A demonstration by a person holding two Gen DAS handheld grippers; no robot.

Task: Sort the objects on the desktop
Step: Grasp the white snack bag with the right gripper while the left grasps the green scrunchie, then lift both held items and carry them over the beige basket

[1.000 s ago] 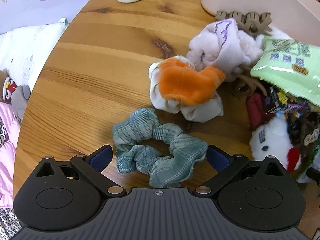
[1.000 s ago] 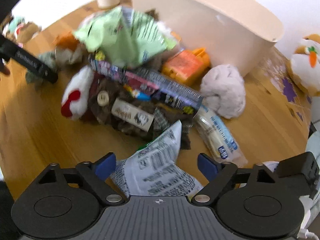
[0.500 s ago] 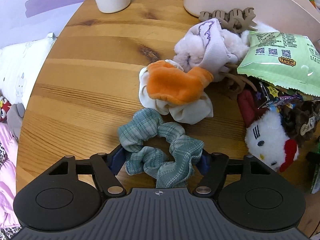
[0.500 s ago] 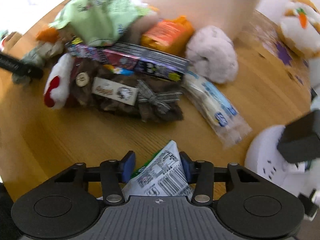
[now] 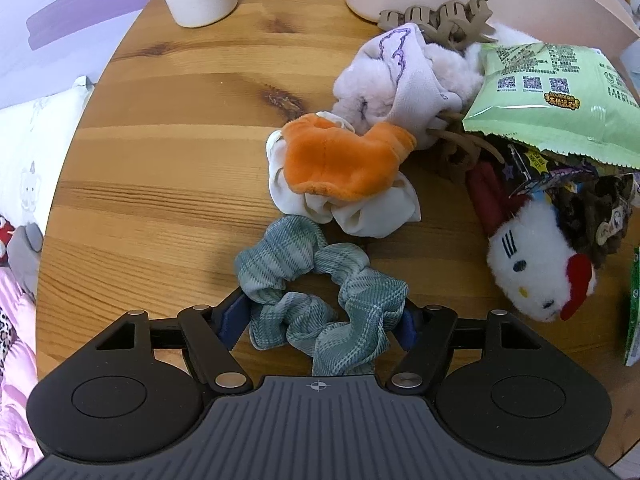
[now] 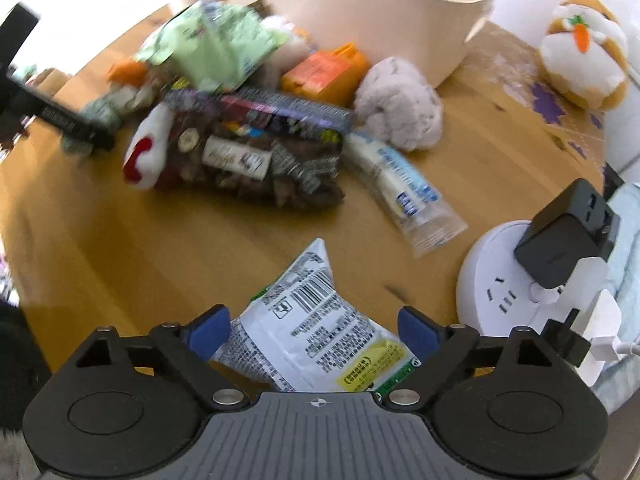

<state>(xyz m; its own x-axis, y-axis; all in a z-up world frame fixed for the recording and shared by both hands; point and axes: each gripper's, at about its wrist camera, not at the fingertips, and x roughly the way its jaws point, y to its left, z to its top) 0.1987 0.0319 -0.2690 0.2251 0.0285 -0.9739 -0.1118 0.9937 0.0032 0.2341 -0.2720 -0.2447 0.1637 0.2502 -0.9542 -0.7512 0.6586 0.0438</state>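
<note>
Left wrist view shows the left gripper (image 5: 320,320) clenched on the green plaid scrunchie (image 5: 320,296) – pads squeezing both sides, likely to lift it clear of the orange-and-white scrunchie (image 5: 340,176) just ahead. Right gripper (image 6: 314,330) is opening – the white snack packet (image 6: 316,332) lies released between its blue pads on the wooden table (image 6: 200,248), seemingly set apart from the pile ahead.

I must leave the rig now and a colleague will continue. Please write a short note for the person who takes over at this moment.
Left tongs: closed on the green plaid scrunchie, which lies on the wooden table.
Right tongs: jaws opening; the white snack packet lies between them, pads not pressing it.
Pile: orange-and-white scrunchie, green snack bag, white cat plush and other items are on the table beside the beige bin.
Done: nothing visibly sorted.
Left: move the scrunchie and packet, then the pile.
</note>
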